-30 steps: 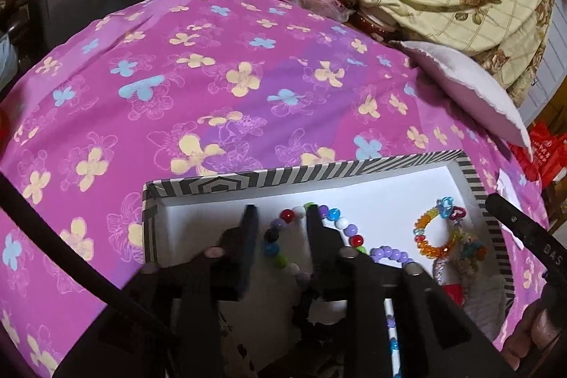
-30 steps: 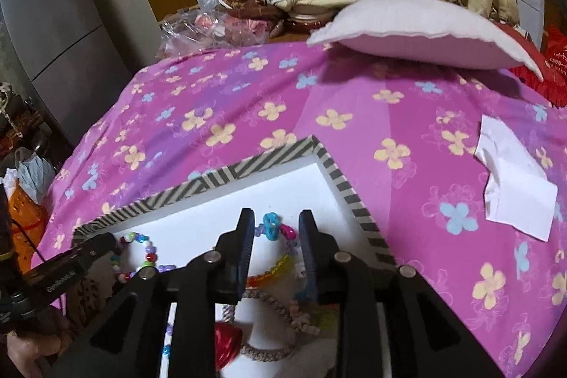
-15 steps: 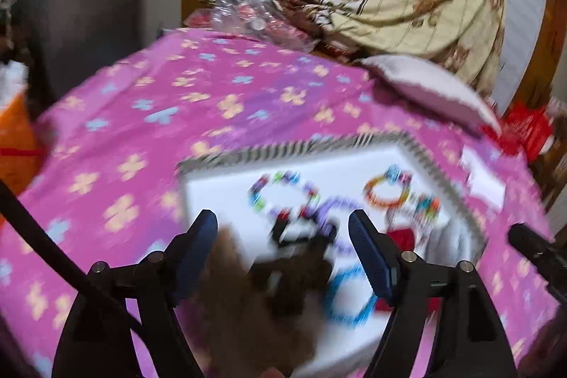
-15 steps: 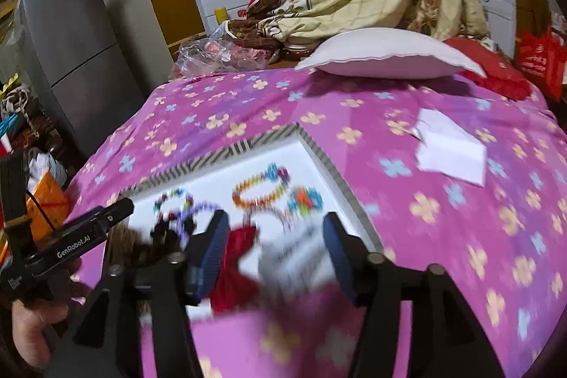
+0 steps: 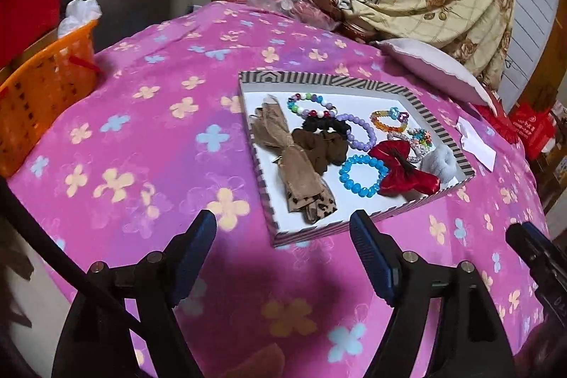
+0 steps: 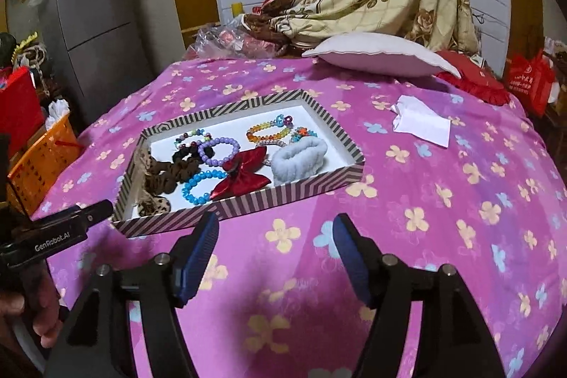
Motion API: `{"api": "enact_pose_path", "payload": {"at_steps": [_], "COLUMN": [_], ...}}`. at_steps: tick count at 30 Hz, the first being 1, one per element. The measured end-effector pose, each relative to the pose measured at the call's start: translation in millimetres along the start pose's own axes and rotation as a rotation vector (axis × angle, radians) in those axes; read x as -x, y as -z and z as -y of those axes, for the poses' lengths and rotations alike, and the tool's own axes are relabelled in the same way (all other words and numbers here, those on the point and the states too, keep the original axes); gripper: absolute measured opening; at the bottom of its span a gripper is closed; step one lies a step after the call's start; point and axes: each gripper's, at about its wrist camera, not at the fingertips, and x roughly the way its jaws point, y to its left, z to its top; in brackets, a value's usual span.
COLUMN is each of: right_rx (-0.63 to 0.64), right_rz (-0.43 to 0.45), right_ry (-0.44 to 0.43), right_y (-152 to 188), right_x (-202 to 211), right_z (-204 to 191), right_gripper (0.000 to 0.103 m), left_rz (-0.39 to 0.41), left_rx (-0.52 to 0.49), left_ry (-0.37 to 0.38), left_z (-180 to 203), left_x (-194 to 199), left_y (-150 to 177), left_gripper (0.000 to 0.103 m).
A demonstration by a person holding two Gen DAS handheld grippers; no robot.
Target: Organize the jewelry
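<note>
Striped tray [image 5: 439, 121] on the pink floral bedspread [image 5: 149, 116], holding: blue bead bracelet [image 5: 363, 175], lilac bracelet [image 5: 359, 131], red bow [image 5: 404, 172], brown scrunchie [image 5: 320, 147], tan ribbon [image 5: 294, 162] (leopard-print ends). Your left gripper [image 5: 283, 254] and right gripper [image 6: 274, 252] hover near the tray's front edge, both spread wide, holding nothing. White paper [image 6: 421, 124] lies well apart.

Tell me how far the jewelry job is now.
Done: the bracelets, such as the blue bracelet, and the red bow lie inside the striped box. In hand: nothing; the left tool and right tool are open and empty. Left: I see nothing loose on the bedspread except a white paper.
</note>
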Motion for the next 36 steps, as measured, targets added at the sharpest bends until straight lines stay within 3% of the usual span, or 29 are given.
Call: {"api": "enact_pose_path", "payload": {"at_steps": [7,10,22,30,36], "right_rx": [0.012,0.007,0.050,0.063,0.055], "right_rz": [-0.021,-0.024,-0.053,-0.057,-0.050], "right_ry": [0.030,0.036,0.032,0.033,0.034], "right_y": [13.2,12.6,14.1,14.1,13.3], "right_x": [7.6,5.6,-2.9,-4.6,-1.6], "right_z": [-2.5,-2.5,-15.6,-19.6,-17.8], "right_gripper": [0.070,0.070,0.070,0.070,0.070], "left_rz": [0.077,0.052,-0.099,-0.048,-0.001], "left_rx": [-0.148,-0.175,-0.135,-0.121,-0.166], "left_ry": [0.027,0.060,0.071,0.064,0.036], "left_z": [24.4,31.1,31.3,27.9,34.5], "left_x": [21.7,13.0,-17.3,-7.9,-0.4], "left_y": [7.0,6.3,19.0,16.8,16.8], "left_gripper": [0.073,0.073,0.073,0.073,0.073]}}
